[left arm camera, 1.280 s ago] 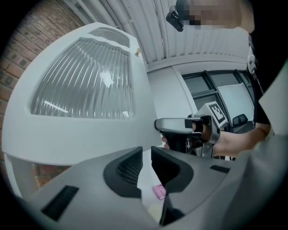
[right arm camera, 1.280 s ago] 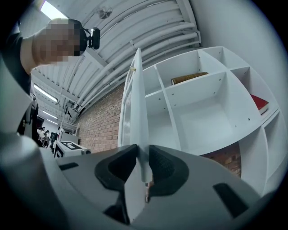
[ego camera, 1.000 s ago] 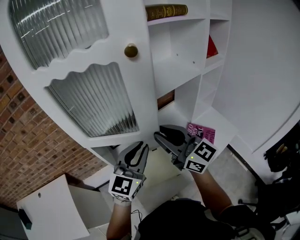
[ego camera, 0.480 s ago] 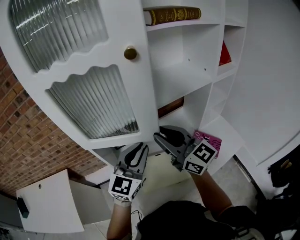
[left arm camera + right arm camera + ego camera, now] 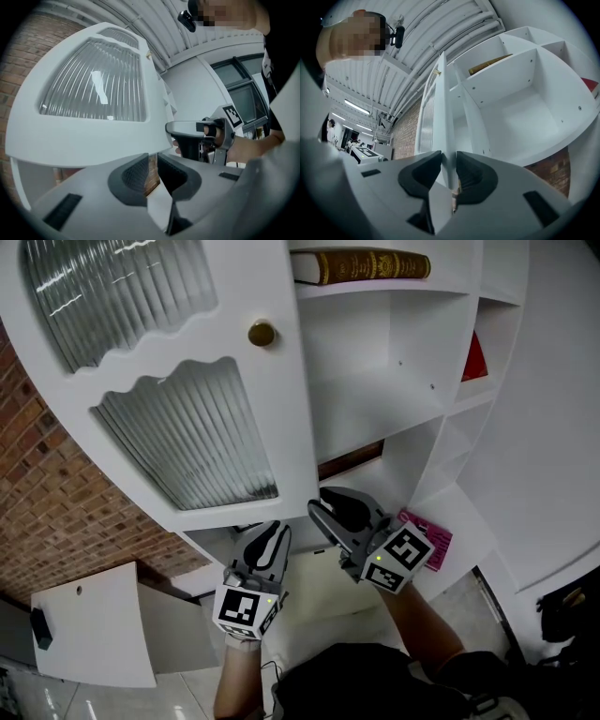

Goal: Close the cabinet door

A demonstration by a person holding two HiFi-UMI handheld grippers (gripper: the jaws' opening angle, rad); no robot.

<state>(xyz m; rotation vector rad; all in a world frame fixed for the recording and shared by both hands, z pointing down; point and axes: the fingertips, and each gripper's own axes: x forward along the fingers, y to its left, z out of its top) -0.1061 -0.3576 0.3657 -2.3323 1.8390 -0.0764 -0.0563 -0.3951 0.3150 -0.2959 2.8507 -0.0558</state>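
The white cabinet door (image 5: 187,362), with ribbed glass panes and a brass knob (image 5: 262,333), stands swung out from the shelves. My right gripper (image 5: 323,507) is at the door's lower edge. In the right gripper view it (image 5: 449,171) is shut on the thin door edge (image 5: 445,117), which runs up between the pads. My left gripper (image 5: 272,532) sits just under the door's bottom rail. In the left gripper view its jaws (image 5: 153,171) stand a narrow gap apart with nothing between them, below the door (image 5: 93,93).
The open shelves hold a brown book (image 5: 370,265) at the top, a red book (image 5: 474,360) at the right and a pink book (image 5: 433,540) low down. A brick wall (image 5: 56,493) lies to the left, and a white cabinet (image 5: 94,634) stands below it.
In the head view the shelves and the pink book have slid to the right, while the door and both grippers keep nearly the same place. The left gripper has shifted slightly left.
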